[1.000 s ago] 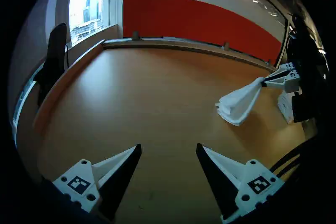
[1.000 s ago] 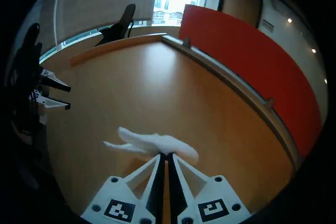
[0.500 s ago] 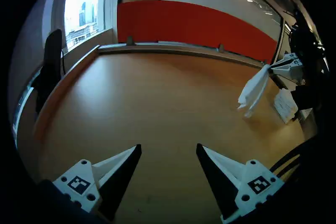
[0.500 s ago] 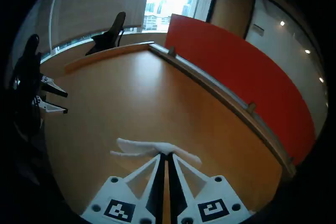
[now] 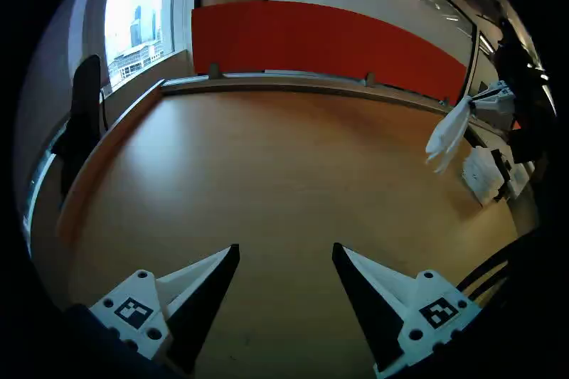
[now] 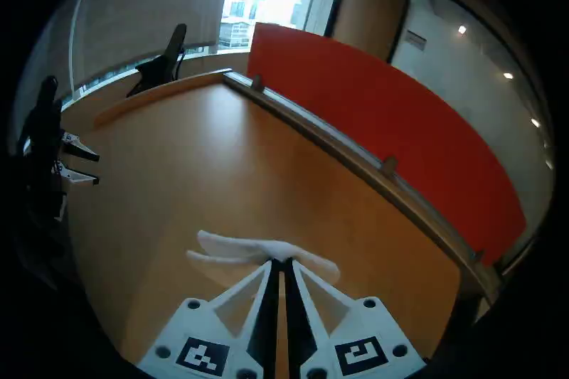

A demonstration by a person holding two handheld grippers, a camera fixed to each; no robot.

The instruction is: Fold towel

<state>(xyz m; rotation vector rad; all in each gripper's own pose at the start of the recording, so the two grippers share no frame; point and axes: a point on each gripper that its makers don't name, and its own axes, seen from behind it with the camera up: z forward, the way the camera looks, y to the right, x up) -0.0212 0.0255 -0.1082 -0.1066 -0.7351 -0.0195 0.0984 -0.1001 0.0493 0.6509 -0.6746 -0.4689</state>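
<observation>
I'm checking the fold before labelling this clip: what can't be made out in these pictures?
- Left gripper view: the white cloth towel hangs small and warped near the edge, so its folds are unreadable.
- Right gripper view: the shut right tool covers the pinched part of the towel.
- Left gripper view: a white flat object on the wooden table is too small and warped to identify.

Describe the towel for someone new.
Start at the big wooden table backed by the red partition. Near its right edge in the left gripper view, a white towel hangs from the shut right gripper: limp, bunched cloth, clear of the tabletop.
</observation>
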